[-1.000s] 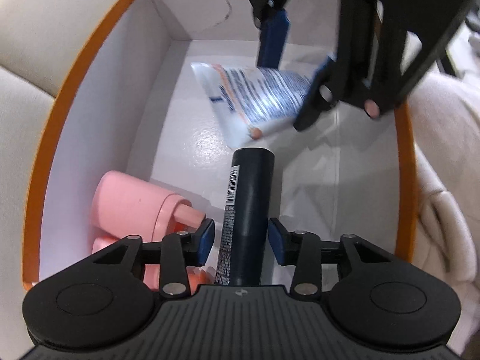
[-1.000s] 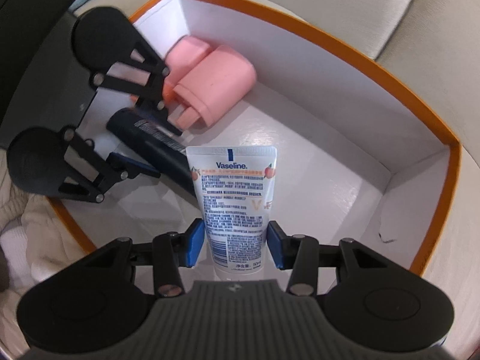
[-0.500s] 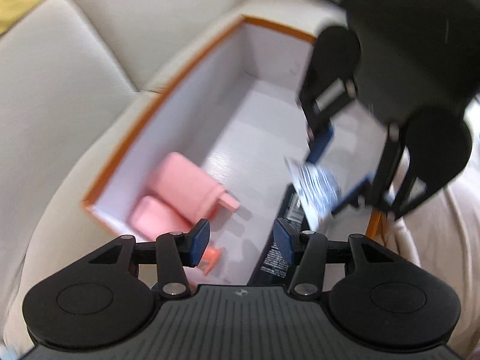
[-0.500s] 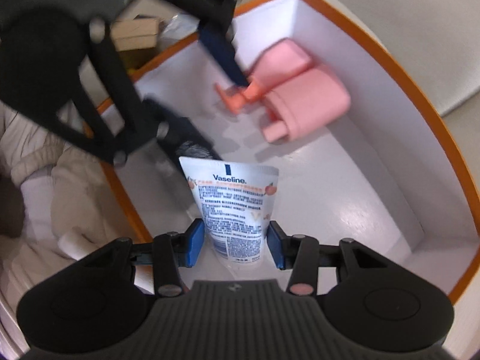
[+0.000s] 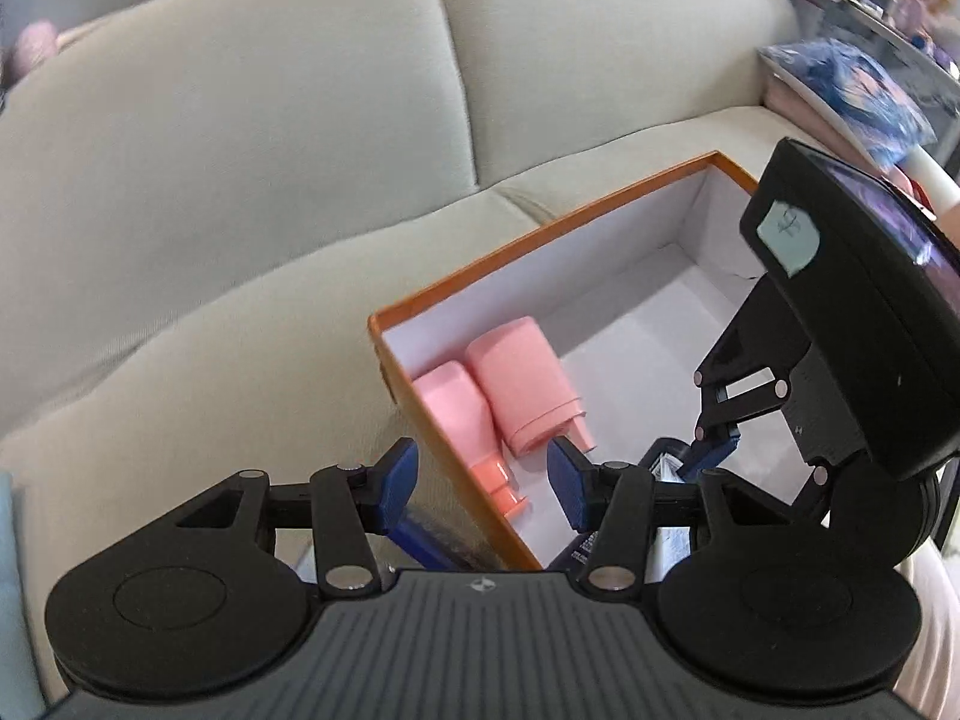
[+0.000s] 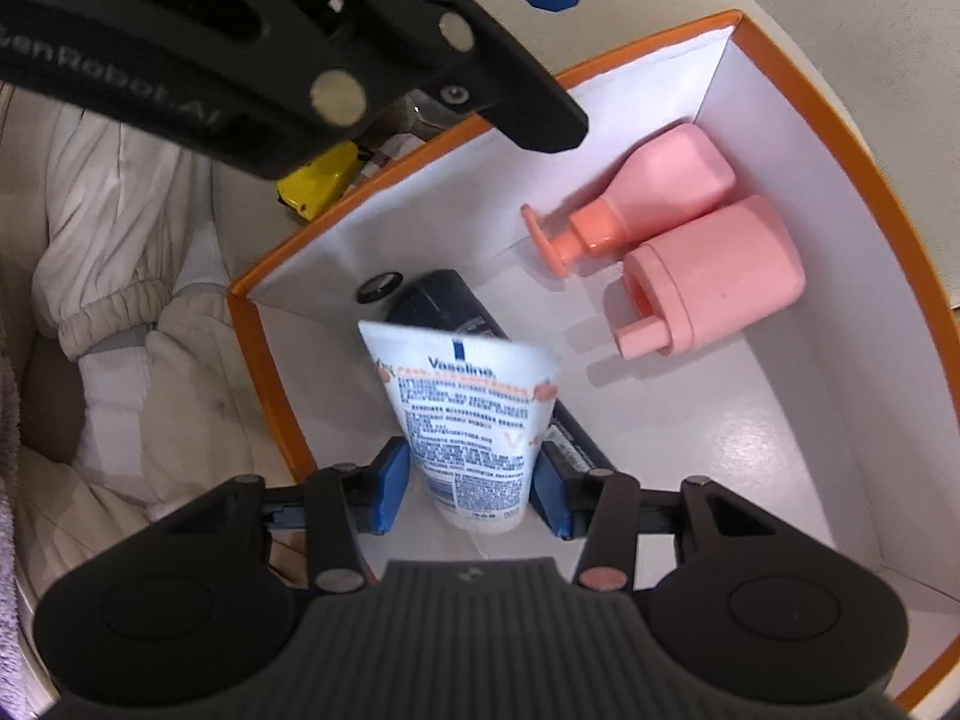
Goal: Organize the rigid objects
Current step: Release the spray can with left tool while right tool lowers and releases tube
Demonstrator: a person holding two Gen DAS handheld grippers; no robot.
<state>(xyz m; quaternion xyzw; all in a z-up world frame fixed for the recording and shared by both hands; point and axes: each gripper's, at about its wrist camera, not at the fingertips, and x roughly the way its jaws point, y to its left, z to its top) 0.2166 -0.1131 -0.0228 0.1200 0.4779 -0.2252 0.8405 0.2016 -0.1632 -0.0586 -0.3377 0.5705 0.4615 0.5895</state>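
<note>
An orange-rimmed white box point(image 6: 780, 69) sits on a beige sofa; it also shows in the left wrist view point(image 5: 540, 228). Inside lie two pink bottles point(image 6: 714, 276) point(image 5: 516, 390) and a dark blue can point(image 6: 444, 309). My right gripper point(image 6: 474, 486) is shut on a white Vaseline tube point(image 6: 474, 414), held above the can inside the box. My left gripper point(image 5: 483, 477) is open and empty, raised above the box's near corner. The right gripper point(image 5: 714, 450) shows in the left wrist view with the tube mostly hidden.
Sofa cushions point(image 5: 240, 180) lie behind and left of the box. Crumpled beige clothing point(image 6: 120, 276) lies beside the box. A yellow object point(image 6: 318, 186) sits beyond the box rim. Blue patterned cloth and clutter point(image 5: 852, 84) are at far right.
My left gripper let go of the dark blue can, opened and pulled up and back out of the box. My right gripper swung the tube over the can's end.
</note>
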